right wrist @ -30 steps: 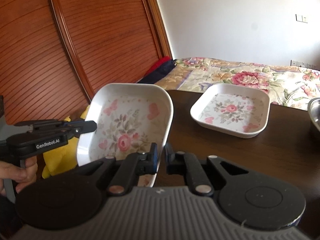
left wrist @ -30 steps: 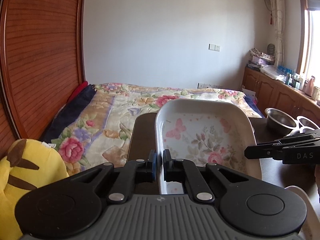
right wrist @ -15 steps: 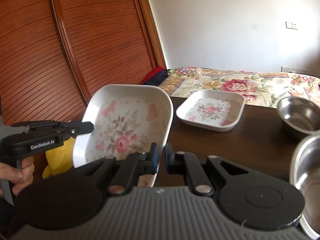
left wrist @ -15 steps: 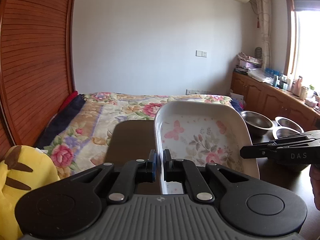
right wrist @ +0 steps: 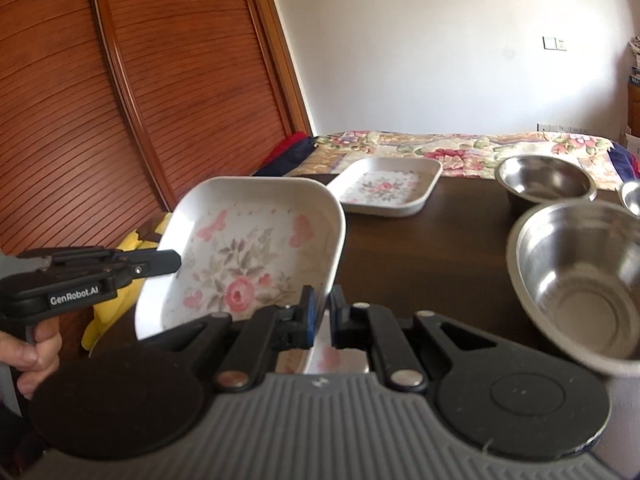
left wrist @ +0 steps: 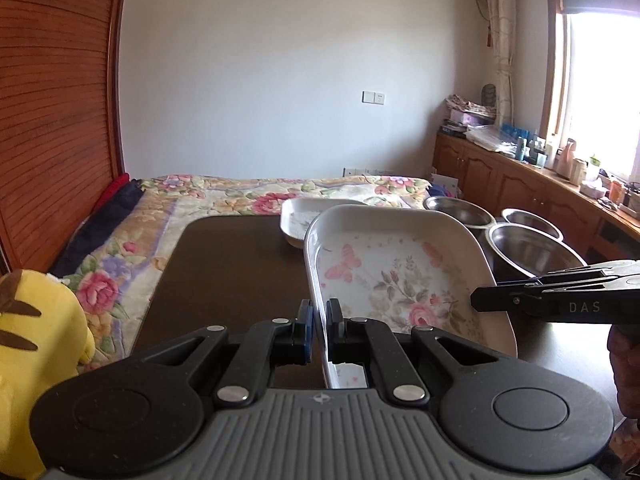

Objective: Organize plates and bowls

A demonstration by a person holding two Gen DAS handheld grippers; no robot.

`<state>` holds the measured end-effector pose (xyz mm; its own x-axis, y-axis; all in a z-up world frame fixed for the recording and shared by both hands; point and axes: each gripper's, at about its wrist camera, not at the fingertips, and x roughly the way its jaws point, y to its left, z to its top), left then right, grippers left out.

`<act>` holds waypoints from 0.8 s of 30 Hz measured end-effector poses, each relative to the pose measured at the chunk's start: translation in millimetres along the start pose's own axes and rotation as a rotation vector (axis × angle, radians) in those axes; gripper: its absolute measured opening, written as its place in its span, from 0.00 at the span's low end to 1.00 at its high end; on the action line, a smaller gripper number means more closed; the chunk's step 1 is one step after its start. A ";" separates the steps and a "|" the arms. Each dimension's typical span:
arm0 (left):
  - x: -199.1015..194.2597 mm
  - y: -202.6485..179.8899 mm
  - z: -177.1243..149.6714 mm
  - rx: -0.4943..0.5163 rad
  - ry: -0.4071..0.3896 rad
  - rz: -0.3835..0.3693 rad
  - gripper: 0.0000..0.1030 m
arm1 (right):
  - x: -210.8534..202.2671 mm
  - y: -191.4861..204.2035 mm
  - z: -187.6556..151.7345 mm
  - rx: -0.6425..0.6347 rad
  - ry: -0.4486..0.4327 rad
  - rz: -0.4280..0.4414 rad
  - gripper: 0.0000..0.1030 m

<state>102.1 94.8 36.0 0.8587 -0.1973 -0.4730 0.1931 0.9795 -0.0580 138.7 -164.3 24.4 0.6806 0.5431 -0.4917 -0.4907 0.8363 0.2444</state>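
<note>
Change: carried plate (left wrist: 400,280) swung rightward over the surface (left wrist: 232,264) since a second ago; second plate (right wrist: 390,188) and steel bowls (right wrist: 580,276) now in both views.
Left gripper (left wrist: 318,320): jaws shut down to the rim's thickness on the plate's left rim.
Right gripper (right wrist: 322,316): jaws likewise pinched on the opposite rim.
Plate position: held aloft, tilted, clear of the surface, near side of the second plate.
Second plate: flat on the surface at its far edge, beside the bed (left wrist: 132,248).
Handling: likely rigid, light, glossy; slippery at the rim, chip-prone if ceramic; hold at the raised side walls, kept level.
Bystander: yellow plush toy (left wrist: 36,344), left of the surface.
</note>
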 end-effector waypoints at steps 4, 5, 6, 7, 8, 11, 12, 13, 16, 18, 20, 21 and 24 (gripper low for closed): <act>-5.2 -6.8 -10.3 -0.004 0.010 -0.007 0.06 | -7.5 -1.3 -9.7 0.001 0.004 -0.006 0.09; -6.4 -7.6 -12.0 -0.004 0.014 -0.008 0.06 | -9.8 -1.5 -11.4 0.004 0.003 -0.005 0.09; -8.3 -9.6 -13.9 -0.003 0.015 -0.008 0.06 | -11.8 -1.8 -13.3 0.005 0.002 -0.005 0.09; -10.3 -11.4 -16.0 -0.002 0.015 -0.009 0.06 | -13.9 -2.0 -15.1 0.006 0.001 -0.005 0.09; -12.2 -13.6 -17.9 -0.001 0.014 -0.009 0.06 | -15.5 -1.6 -17.3 0.007 -0.001 -0.006 0.09; -15.7 -17.6 -22.8 -0.003 0.013 -0.010 0.06 | -19.5 -2.3 -22.7 0.013 -0.006 -0.005 0.09; -16.0 -19.0 -24.4 -0.003 0.013 -0.010 0.06 | -20.7 -3.2 -24.6 0.018 -0.008 -0.005 0.09; -16.9 -21.1 -25.4 -0.002 0.012 -0.009 0.06 | -21.5 -3.6 -26.2 0.022 -0.010 -0.006 0.09; -15.0 -23.7 -29.7 -0.008 0.015 -0.012 0.06 | -23.8 -4.8 -30.8 0.032 -0.026 -0.013 0.09; -13.4 -24.5 -30.1 -0.004 0.021 -0.019 0.06 | -23.8 -4.6 -31.4 0.035 -0.035 -0.023 0.09; -14.2 -24.7 -29.0 0.004 0.023 -0.022 0.06 | -23.9 -4.4 -30.2 0.033 -0.035 -0.026 0.09; -14.3 -25.0 -27.9 0.007 0.024 -0.025 0.06 | -25.4 -5.8 -31.3 0.031 -0.036 -0.027 0.09; -13.7 -25.2 -27.0 0.017 0.029 -0.027 0.06 | -26.7 -5.7 -32.8 0.029 -0.037 -0.029 0.09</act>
<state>72.7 73.9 20.2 0.8389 -0.2224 -0.4968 0.2248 0.9728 -0.0560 105.5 -186.0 8.7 0.7141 0.5206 -0.4680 -0.4549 0.8533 0.2550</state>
